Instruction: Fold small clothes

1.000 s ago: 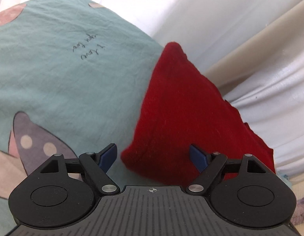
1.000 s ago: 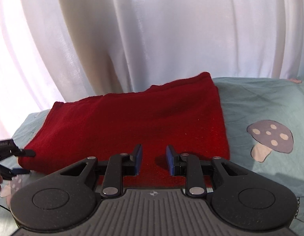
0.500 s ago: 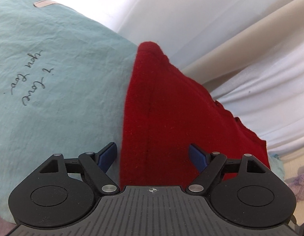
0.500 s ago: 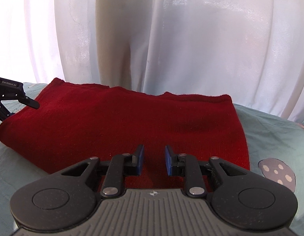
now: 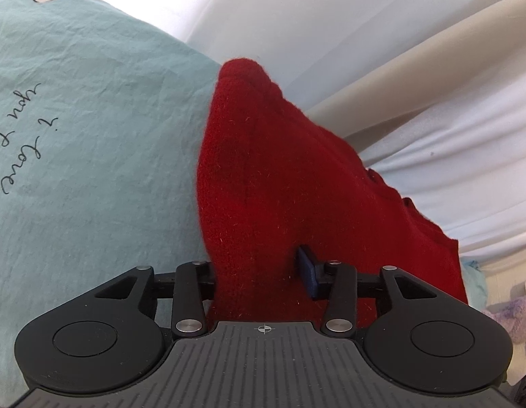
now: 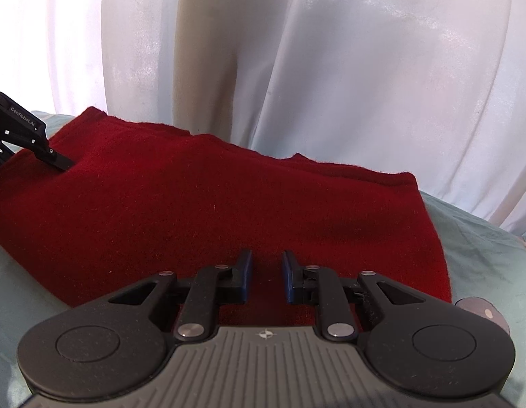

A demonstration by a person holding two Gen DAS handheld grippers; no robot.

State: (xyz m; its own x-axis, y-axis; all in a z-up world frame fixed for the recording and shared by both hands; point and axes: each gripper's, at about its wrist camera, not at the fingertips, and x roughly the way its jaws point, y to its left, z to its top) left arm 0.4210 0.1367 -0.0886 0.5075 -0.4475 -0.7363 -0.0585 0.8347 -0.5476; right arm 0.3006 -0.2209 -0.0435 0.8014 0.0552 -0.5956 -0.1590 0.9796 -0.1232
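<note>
red knitted garment (image 5: 297, 183) lies folded on a pale teal bedsheet (image 5: 92, 136) in the left wrist view, its long axis running from the near edge of the picture up toward a rounded far corner by the white curtain (image 5: 365, 34). the sheet carries handwritten script at the left. the left gripper (image 5: 259, 268) has just been closing, and a raised ridge of the red cloth now stands between its fingers: the right blue pad (image 5: 307, 268) presses into the fabric, while the left pad is hidden behind the fold. a lilac fuzzy thing (image 5: 511, 312) shows at the far right edge.

in the right wrist view the same garment (image 6: 228, 210) stretches sideways across the picture, long axis left to right, its far edge along the curtain (image 6: 365, 68) and its right end a squared corner on the sheet (image 6: 484, 255). the right gripper (image 6: 266, 272) sits over the near edge of the cloth with its blue fingers narrow, a small gap between them; they have been closing, and whether any fabric is pinched i cannot tell. the left gripper (image 6: 64, 165) digs a black fingertip into the garment's left end.
</note>
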